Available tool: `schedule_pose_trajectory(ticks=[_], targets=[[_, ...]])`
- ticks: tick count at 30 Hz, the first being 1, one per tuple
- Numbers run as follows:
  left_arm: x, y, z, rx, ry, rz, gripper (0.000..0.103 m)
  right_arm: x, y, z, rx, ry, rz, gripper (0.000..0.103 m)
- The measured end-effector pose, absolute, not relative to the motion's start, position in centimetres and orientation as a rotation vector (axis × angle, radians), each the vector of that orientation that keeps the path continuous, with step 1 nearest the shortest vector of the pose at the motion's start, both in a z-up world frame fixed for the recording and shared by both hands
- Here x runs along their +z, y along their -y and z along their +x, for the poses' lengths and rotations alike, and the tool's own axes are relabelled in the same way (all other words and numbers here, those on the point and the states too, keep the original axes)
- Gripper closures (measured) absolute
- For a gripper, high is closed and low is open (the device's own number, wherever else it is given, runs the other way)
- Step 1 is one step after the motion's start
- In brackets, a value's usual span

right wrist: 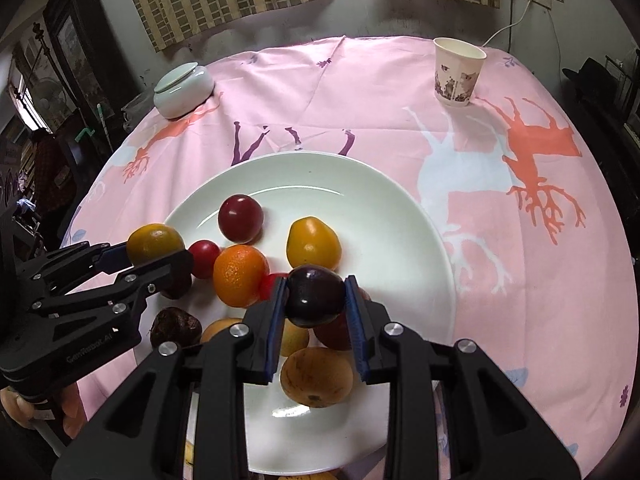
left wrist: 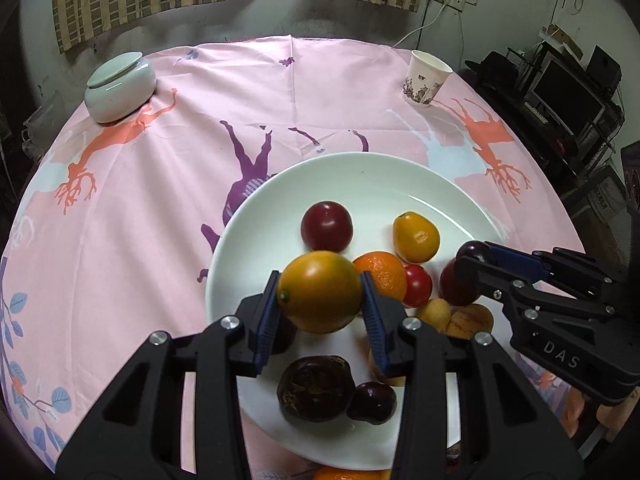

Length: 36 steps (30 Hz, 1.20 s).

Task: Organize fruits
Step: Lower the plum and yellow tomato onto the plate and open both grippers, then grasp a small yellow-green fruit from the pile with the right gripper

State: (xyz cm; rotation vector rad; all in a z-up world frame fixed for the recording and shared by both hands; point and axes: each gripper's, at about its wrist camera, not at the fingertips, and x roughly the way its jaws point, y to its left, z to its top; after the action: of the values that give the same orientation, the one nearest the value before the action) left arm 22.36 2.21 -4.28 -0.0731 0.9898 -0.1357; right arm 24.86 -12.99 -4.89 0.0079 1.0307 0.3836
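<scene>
Left gripper point(left wrist: 320, 300) clamps yellow-green citrus point(left wrist: 320, 292); right gripper point(right wrist: 316, 300) apparently clamps plum point(right wrist: 315, 295).

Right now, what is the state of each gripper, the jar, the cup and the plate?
Left gripper: shut on a yellow-green orange.
Right gripper: shut on a dark plum.
Jar: lid on.
Cup: upright; contents not visible.
Plate: holds several fruits.

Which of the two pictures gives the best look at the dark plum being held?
The right wrist view. There the dark plum sits centred and near, clamped between the right gripper fingers above the white plate. In the left wrist view the same plum shows only at the edge, mostly hidden behind that gripper.
</scene>
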Motion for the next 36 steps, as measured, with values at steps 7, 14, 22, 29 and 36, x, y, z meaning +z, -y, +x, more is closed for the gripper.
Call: schedule_pose_trajectory(ticks=[7, 14, 22, 29, 36], targets=[[-4.4, -2.1, 22.8, -0.124, -0.973, -0.062, 0.053, -5.5, 12.4, 25.3, 0.376, -1.013, -0.017, 0.044], [-0.3, -3.5, 18.7, -0.099, -0.856, -0.069, 0.011, -1.8, 14.2, 21.3, 0.348, -0.963, -0.036, 0.036], [0.1, -5.3, 9.3, -0.016, -0.77, -0.09, 0.002, -1.7, 15.9, 10.4, 0.343, -0.899, -0.114, 0.002], [-3.1, -5.7, 4.9, 0.023, -0.799, -0.103, 0.002, -4.8, 16.5, 6.9, 0.335, -0.945, -0.065, 0.002], [-4.5, -5.0, 3.8, -0.01, -0.836, -0.067, 0.002, -6.6, 16.0, 7.2, 0.313, -1.013, -0.085, 0.002]])
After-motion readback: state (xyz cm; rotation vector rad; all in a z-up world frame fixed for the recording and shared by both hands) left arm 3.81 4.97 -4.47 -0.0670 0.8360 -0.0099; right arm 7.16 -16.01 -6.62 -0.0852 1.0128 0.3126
